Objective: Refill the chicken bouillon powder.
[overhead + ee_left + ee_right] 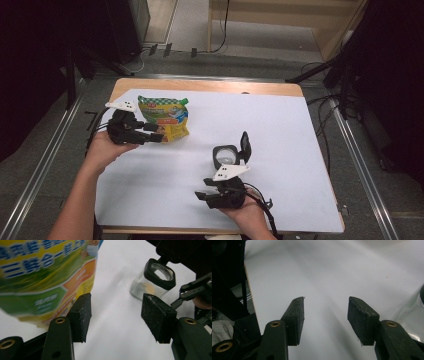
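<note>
A: Here's the pouch [164, 118], green and yellow, lying flat near the far left corner of the surface [280, 125], spout end toward the far edge. In the left gripper view its print runs in blue characters on yellow bands, then green and orange panels. It's too blurred to read, and no brand name comes through.

B: And the left tool [154, 133]?

A: Right at the pouch's near edge, tips pointing across it. In its own view the jaws stand moderately wide with bare white surface between the pads [80, 315]; the pouch sits just beside the left pad, so nothing is gripped.

B: What else is out there?

A: A small clear jar [226, 156] around the middle of the surface, well apart from the pouch, its black flip lid [245, 144] standing open. I can't make out any label on the glass.

B: The right tool [203, 189]?

A: At the near edge, just short of the jar. Jaws are moderately apart with only white surface between them, holding nothing. The path between pouch and jar lies open.
</note>
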Demonstrator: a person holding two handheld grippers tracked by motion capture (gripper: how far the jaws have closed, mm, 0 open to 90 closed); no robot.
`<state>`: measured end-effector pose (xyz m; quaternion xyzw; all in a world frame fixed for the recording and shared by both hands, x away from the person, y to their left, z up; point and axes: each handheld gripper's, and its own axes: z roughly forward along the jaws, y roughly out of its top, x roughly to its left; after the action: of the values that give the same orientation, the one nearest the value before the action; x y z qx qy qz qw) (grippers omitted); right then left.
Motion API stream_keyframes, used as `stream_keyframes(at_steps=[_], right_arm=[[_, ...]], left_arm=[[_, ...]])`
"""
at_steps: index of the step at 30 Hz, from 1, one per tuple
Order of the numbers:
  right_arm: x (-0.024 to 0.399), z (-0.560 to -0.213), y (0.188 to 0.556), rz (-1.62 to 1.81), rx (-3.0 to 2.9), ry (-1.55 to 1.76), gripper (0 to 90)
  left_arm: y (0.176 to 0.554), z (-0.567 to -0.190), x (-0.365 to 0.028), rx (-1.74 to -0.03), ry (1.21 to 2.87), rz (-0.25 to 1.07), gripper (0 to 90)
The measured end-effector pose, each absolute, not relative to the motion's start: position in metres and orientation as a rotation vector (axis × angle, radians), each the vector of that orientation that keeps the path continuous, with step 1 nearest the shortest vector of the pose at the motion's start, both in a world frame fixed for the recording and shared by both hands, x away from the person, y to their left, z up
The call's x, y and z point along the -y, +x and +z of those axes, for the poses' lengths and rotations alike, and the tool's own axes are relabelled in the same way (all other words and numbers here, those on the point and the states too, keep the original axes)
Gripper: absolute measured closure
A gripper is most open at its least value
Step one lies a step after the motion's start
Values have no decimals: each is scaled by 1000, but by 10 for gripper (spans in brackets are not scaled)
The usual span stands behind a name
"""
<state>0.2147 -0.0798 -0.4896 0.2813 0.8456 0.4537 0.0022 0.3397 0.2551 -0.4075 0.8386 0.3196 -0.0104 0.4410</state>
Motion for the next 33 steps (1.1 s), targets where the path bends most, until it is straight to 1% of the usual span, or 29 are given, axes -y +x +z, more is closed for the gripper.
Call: stream_keyframes(at_steps=[9, 13, 16, 17, 22, 24, 29, 33], right_arm=[[80, -489, 215, 1422, -2646, 891, 476], [78, -491, 214, 1416, -2658, 882, 476], [77, -491, 214, 1415, -2661, 881, 477], [77, -491, 214, 1413, -2665, 880, 478], [75, -492, 215, 1422, -2666, 881, 481], [72, -491, 218, 1429, -2664, 872, 481], [66, -486, 223, 1510, -2678, 893, 483], [60, -476, 230, 1521, -2661, 865, 486]], left_arm=[[343, -408, -279, -833, 2062, 17, 422], [354, -409, -296, -863, 2047, 47, 425], [358, -411, -301, -877, 2046, 51, 418], [360, -413, -305, -886, 2052, 44, 400], [371, -416, -304, -886, 2071, 40, 370], [377, -412, -297, -858, 2047, 31, 370], [382, -409, -286, -796, 2058, 44, 361], [387, -409, -278, -771, 2066, 39, 378]])
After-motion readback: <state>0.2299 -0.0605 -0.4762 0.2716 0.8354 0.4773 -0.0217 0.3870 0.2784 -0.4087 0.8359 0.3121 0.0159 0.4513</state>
